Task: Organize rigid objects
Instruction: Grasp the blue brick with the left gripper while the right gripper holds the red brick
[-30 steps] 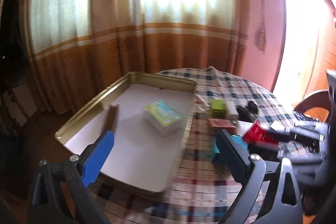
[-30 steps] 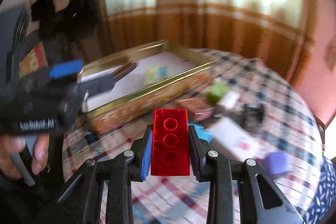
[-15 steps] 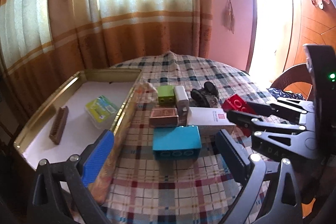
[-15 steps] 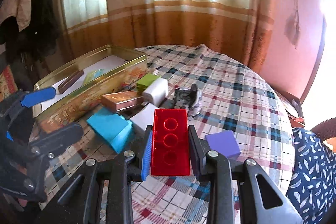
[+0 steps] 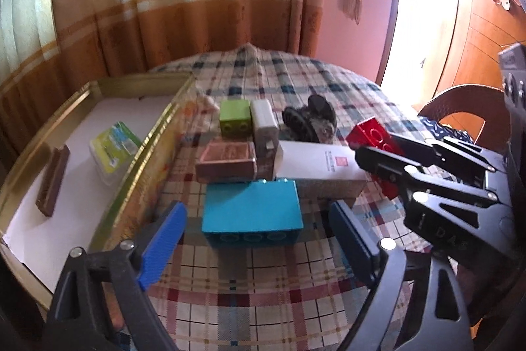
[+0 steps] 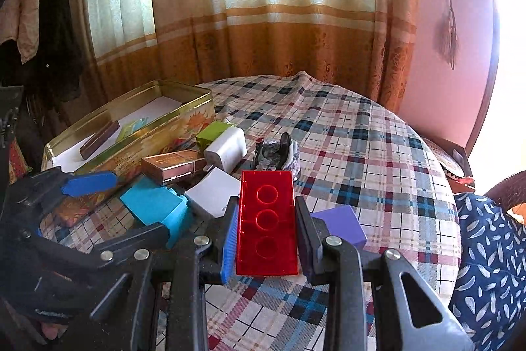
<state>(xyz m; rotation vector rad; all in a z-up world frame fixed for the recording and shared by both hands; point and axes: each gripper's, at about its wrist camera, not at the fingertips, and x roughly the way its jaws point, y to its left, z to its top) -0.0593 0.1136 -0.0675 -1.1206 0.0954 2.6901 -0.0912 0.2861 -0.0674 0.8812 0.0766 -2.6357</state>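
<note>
Red brick (image 6: 267, 219) — plaid tablecloth (image 6: 361, 147)

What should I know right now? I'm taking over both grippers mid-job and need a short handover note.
Right gripper: shut on the red block, held above the table.
Left gripper: closing around the blue block, pads not touching it yet.
Done: brown bar and green packet lie in the tin.
Left on the checked cloth: blue block, brown box, green block, white charger, white box, purple block, dark clutter.
</note>
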